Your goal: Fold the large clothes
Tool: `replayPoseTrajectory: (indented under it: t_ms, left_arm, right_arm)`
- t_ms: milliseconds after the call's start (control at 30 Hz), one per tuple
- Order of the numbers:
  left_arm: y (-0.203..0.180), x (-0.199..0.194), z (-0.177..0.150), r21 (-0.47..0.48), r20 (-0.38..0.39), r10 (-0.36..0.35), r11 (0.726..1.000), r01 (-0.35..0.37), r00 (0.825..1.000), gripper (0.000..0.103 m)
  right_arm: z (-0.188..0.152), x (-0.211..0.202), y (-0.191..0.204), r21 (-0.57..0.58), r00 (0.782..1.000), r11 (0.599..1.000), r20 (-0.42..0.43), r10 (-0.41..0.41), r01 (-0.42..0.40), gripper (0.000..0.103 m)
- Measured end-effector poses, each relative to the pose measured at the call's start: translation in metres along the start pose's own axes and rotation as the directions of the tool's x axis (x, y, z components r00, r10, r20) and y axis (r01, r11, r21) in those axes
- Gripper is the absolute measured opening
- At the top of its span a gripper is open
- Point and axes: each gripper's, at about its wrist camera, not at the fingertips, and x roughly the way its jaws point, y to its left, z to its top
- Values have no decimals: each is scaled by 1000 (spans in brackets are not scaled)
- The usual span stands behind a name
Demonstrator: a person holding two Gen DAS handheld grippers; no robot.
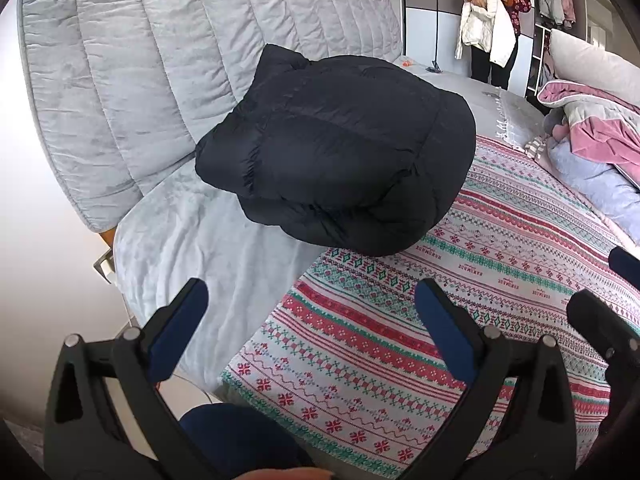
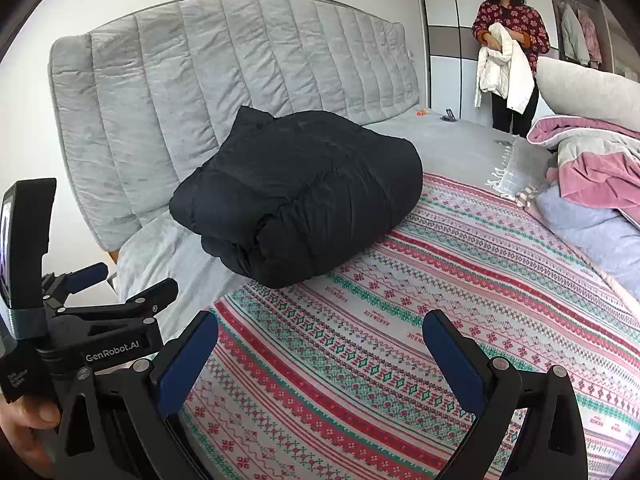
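Observation:
A black puffer jacket (image 1: 340,152) (image 2: 296,196) lies folded into a thick bundle on the bed, half on the grey sheet and half on the patterned blanket (image 1: 460,304) (image 2: 400,320). My left gripper (image 1: 310,300) hangs open above the blanket's near corner, well short of the jacket, with nothing between its blue pads. My right gripper (image 2: 320,332) is open too, over the blanket and nearer than the bundle. The left gripper's body (image 2: 100,320) shows at the left edge of the right wrist view.
A grey padded headboard (image 1: 180,60) backs the bed. Pink and grey bedding (image 1: 592,136) and a pillow (image 2: 592,88) pile up at the right. A person (image 2: 508,52) stands beyond the bed holding a white jacket (image 2: 504,68). Small items (image 2: 448,115) lie on the far sheet.

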Motion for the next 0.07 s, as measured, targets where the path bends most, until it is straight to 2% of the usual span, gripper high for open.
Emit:
replayPoseTrajectory:
  t_ms: [67]
  left_arm:
    - [-1, 1, 0, 6, 2, 1, 1000, -1, 1000, 103]
  right_arm:
    - [0, 0, 0, -2, 1000, 1000, 2, -2, 2, 103]
